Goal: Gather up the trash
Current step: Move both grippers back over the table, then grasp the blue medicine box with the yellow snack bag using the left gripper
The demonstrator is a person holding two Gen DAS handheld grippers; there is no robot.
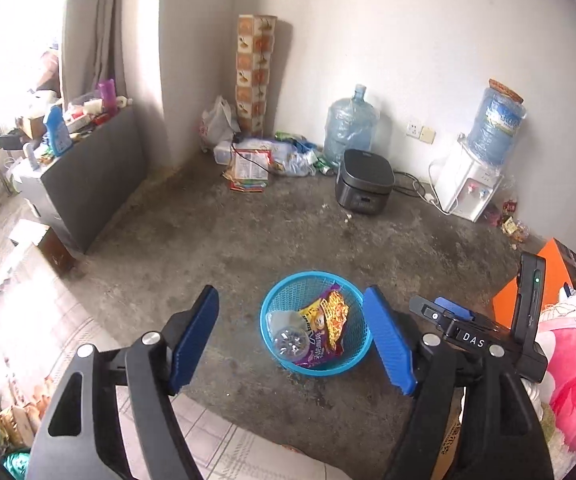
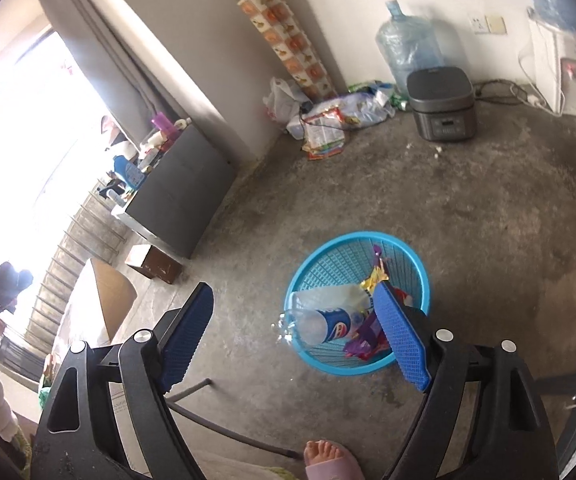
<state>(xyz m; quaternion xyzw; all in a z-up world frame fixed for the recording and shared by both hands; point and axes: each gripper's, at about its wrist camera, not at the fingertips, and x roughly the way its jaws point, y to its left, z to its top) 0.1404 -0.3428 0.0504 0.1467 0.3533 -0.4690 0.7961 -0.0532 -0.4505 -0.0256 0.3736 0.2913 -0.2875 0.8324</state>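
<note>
A blue plastic lattice basket (image 1: 315, 364) stood on the rough, stained concrete floor (image 1: 248, 232), holding a glossy foil snack wrapper (image 1: 329, 320) and a clear plastic bottle (image 2: 319, 326). The gripper pads (image 1: 387, 340) were ribbed blue plastic on matt black frames with bright metal pins (image 1: 150, 338).
</note>
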